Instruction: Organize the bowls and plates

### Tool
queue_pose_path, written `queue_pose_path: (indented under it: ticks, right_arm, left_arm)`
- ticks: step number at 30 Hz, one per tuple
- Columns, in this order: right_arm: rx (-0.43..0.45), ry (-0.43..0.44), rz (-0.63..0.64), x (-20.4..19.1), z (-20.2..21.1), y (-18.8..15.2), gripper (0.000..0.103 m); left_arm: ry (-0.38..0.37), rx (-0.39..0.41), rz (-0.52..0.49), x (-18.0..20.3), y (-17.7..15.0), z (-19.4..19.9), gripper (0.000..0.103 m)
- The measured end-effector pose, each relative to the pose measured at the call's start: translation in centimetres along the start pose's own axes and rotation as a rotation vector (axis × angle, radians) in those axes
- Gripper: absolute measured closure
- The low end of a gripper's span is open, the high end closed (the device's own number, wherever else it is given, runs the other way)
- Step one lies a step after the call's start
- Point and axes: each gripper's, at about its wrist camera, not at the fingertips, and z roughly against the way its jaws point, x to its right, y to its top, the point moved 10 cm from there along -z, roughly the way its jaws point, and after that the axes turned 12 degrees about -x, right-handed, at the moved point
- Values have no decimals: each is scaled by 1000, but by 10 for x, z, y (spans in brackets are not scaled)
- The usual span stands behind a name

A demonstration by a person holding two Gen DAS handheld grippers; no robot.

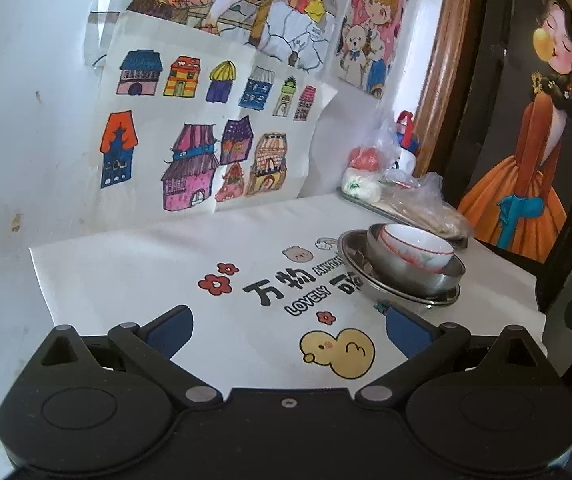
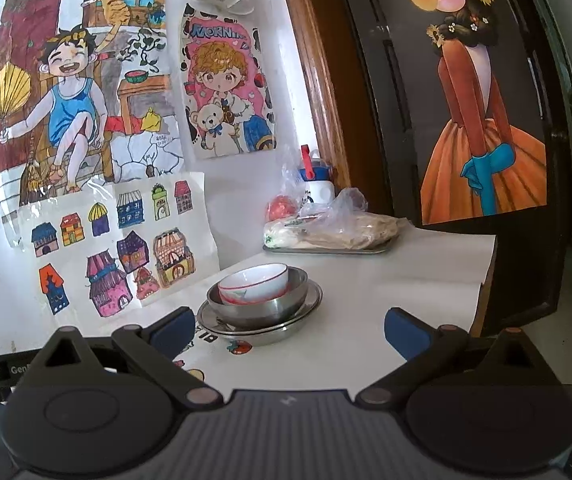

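A white ceramic bowl with red markings (image 1: 418, 250) (image 2: 254, 282) sits tilted inside a steel bowl (image 1: 402, 276) (image 2: 262, 308), which rests on a steel plate (image 1: 352, 276) (image 2: 306, 320). In the left wrist view the stack lies ahead and to the right; my left gripper (image 1: 288, 330) is open and holds nothing, with its right fingertip just short of the plate's rim. In the right wrist view the stack is ahead, slightly left of centre. My right gripper (image 2: 290, 332) is also open with nothing between its fingers.
A white printed tablecloth (image 1: 190, 264) (image 2: 386, 276) covers the table. A metal tray (image 2: 326, 250) with plastic-bagged food (image 1: 418, 196) and a white cup (image 2: 320, 190) stands at the back by the wall. Drawings hang on the wall (image 1: 26, 120); a dark door (image 2: 466, 120) is at right.
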Motion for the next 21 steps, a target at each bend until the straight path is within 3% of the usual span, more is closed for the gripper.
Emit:
queue_pose_path:
  ticks: [21]
  right_arm:
    - [-63, -8, -21, 3, -15, -23, 0]
  left_arm:
    - [16, -20, -39, 0, -11, -4, 1]
